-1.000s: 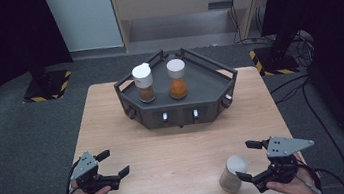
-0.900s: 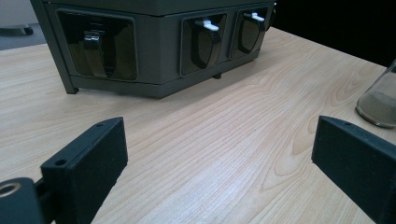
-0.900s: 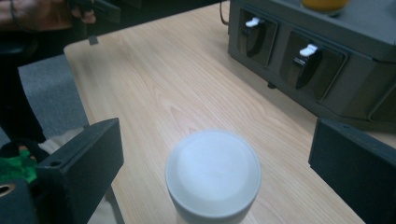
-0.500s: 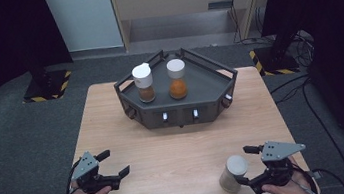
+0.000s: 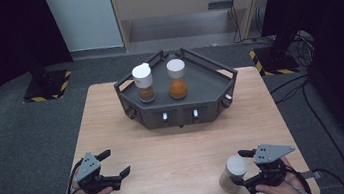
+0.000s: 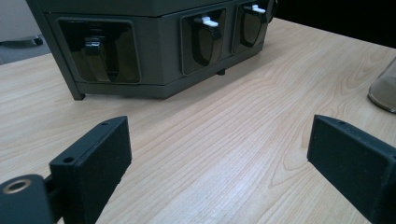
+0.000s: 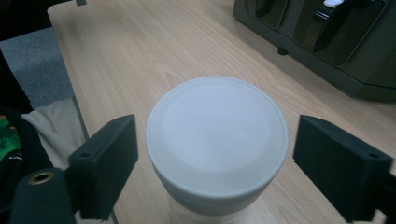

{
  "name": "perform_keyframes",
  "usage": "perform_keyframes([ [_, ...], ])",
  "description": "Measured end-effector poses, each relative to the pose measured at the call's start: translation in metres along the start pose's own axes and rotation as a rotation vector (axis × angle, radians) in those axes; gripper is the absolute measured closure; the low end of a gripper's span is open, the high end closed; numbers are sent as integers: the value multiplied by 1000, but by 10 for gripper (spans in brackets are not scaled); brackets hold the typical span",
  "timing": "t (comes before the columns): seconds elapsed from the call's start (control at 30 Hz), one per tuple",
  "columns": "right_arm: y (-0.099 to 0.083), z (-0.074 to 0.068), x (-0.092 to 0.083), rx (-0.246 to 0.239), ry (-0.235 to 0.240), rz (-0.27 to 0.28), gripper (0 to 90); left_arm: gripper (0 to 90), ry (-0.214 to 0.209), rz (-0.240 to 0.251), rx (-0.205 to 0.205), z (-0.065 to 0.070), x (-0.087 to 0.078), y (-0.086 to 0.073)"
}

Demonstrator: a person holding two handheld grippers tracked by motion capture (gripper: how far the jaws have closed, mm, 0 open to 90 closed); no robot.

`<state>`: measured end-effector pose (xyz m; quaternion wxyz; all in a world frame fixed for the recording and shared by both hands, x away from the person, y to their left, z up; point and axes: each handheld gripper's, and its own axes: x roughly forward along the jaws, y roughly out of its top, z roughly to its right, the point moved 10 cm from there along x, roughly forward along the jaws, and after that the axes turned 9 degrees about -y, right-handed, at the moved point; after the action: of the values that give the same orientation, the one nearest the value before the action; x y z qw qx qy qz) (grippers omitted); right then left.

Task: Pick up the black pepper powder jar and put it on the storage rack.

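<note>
A jar with a white lid (image 5: 234, 172) stands upright on the wooden table (image 5: 176, 147) near its front right. My right gripper (image 5: 238, 168) reaches around it from the right. In the right gripper view the lid (image 7: 217, 126) sits between the two black pads (image 7: 105, 163), with a small gap on each side. These jaws have just been closing around the jar. My left gripper (image 5: 117, 162) is at the front left, open, its jaws just closed slightly with nothing between them (image 6: 219, 163).
A dark angular tray (image 5: 222, 72) at the table's back middle holds two white-lidded jars, one with brown contents (image 5: 143, 82), one with orange (image 5: 177, 78). Its front panel (image 6: 159, 51) has switches. The front jar's base (image 6: 385, 86) shows at the left gripper view's right edge.
My right gripper has slid left so its jaws now straddle the white-lidded jar, and they stand narrower. The left gripper has stayed put.
</note>
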<state>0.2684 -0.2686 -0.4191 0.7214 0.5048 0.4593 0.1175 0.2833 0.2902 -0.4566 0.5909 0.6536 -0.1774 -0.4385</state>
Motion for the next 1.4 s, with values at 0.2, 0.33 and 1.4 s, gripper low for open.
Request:
perform_keyframes([
  [0.2,-3,1,4,-24,11,-10,328,50,1,10,-11,-1,-1,0],
  [0.33,-4,1,3,-18,19,4,339,49,-1,10,-10,-1,-1,-1],
  [1.4,42,16,6,-33,24,-3,341,48,-16,12,-13,-2,0,-1],
])
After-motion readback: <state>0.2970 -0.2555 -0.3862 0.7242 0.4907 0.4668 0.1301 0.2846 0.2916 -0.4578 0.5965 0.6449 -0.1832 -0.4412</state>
